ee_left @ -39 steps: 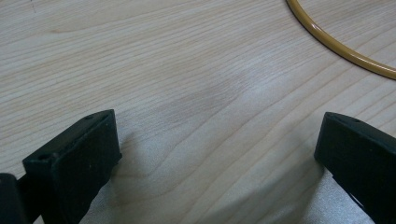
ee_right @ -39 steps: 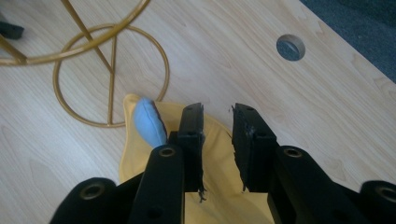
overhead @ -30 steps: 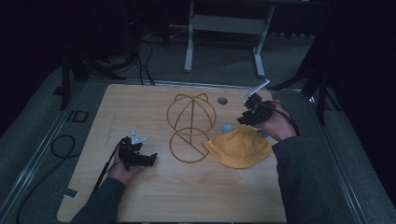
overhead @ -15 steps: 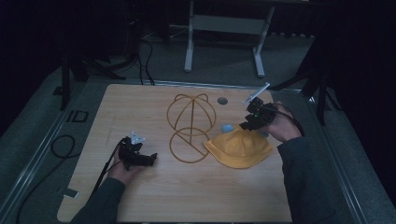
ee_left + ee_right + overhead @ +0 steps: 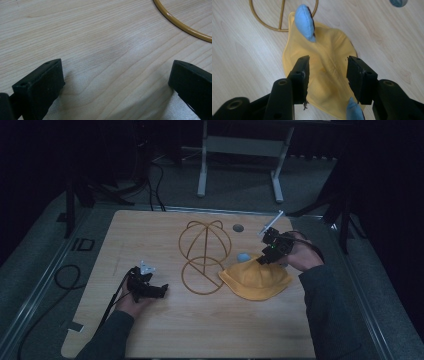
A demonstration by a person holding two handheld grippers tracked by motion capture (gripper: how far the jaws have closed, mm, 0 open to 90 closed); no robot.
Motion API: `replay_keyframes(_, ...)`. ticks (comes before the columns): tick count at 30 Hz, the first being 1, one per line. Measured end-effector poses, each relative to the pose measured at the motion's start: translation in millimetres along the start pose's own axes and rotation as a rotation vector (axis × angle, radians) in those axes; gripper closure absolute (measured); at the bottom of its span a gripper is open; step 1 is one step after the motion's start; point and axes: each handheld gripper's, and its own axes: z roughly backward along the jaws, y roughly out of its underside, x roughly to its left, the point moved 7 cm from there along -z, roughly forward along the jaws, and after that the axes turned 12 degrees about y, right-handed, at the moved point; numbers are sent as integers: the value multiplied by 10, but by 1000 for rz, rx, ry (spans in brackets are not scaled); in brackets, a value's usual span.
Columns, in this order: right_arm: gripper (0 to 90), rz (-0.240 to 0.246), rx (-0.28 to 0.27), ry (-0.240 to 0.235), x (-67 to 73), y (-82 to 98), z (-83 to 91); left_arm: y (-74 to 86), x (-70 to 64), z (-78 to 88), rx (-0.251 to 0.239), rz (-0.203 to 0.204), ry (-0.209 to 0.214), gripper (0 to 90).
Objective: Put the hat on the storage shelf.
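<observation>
Soft matt yellow cloth hat (image 5: 329, 75), lightly creased; pale blue fabric pads (image 5: 305, 23) on it; glossy golden wire frame (image 5: 205, 255); smooth light wood-grain table (image 5: 150, 235); matt black plastic jaws on both grippers

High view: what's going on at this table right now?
A person works at a wooden table with a gripper in each hand. The right gripper hangs over a yellow hat lying flat beside a gold wire stand; its jaws have just been opening and stand wide, with the hat below them, not pinched. Blue ear-like pads sit on the hat. The left gripper rests open over bare wood, away from the hat.
</observation>
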Motion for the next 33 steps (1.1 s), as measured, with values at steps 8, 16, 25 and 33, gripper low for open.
replay_keyframes(8,530,28,36,-16,8,6,-53,0,0,0,0,0,0,1)
replay_keyframes(16,538,59,84,-34,15,13,-137,0,0,0,0,0,0,1)
replay_keyframes(25,525,78,136,-34,27,29,-248,0,0,0,0,0,0,1)
replay_keyframes(33,618,76,178,-31,-14,63,-355,1,1,1,2,-2,0,1)
